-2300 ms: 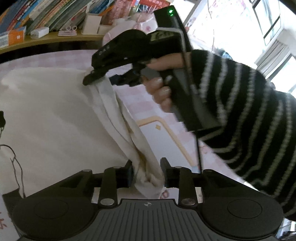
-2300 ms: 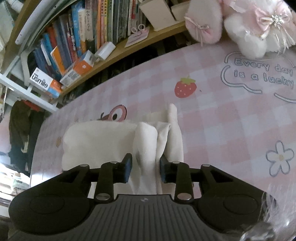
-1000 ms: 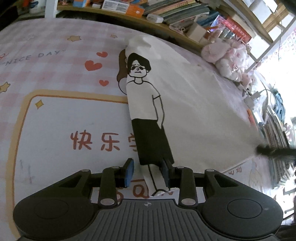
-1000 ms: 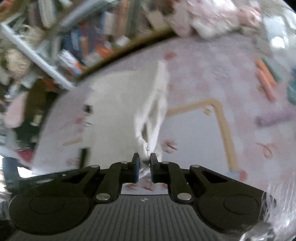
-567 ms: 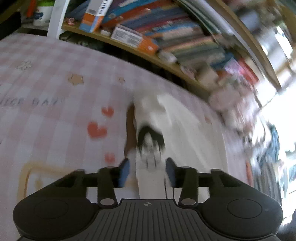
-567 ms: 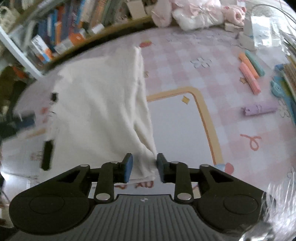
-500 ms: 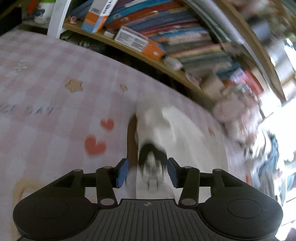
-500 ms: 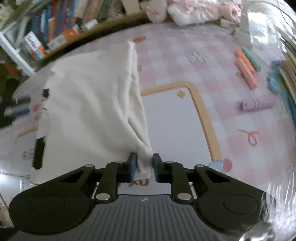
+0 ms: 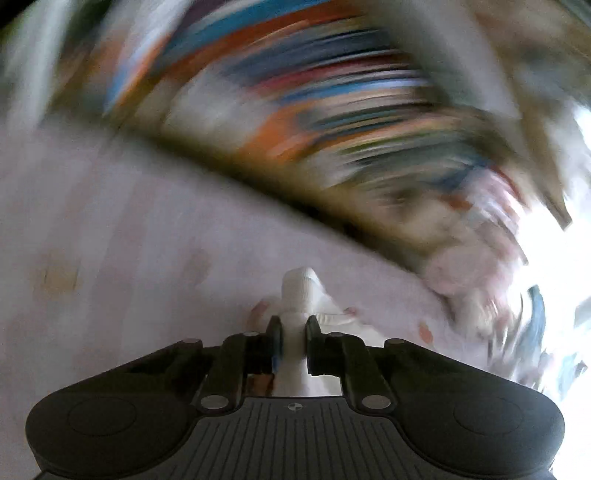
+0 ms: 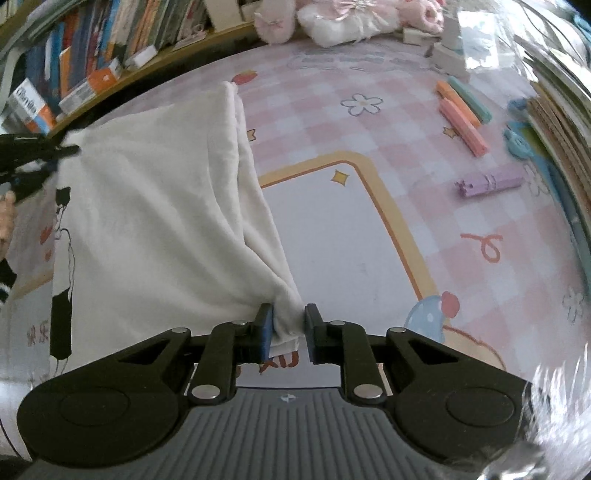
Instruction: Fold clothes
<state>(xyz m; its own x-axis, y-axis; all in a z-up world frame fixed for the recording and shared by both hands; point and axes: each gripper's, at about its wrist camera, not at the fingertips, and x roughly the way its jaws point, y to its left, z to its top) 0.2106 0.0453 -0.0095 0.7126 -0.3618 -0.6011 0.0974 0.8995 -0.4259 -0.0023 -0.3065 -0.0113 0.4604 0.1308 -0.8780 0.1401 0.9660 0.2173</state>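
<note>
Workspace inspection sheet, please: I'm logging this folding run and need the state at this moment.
Surface: pink checked mat with cartoon prints.
Job's things: white T-shirt spread flat, printed figure along its left edge.
Clutter: pastel clips, purple clip, paper stack at right edge.
Grippers: right gripper pinches the near shirt corner; left gripper pinches bunched white cloth, its view motion-blurred.
Cables: nothing seen.
Surroundings: bookshelf, plush toys behind the mat.
</note>
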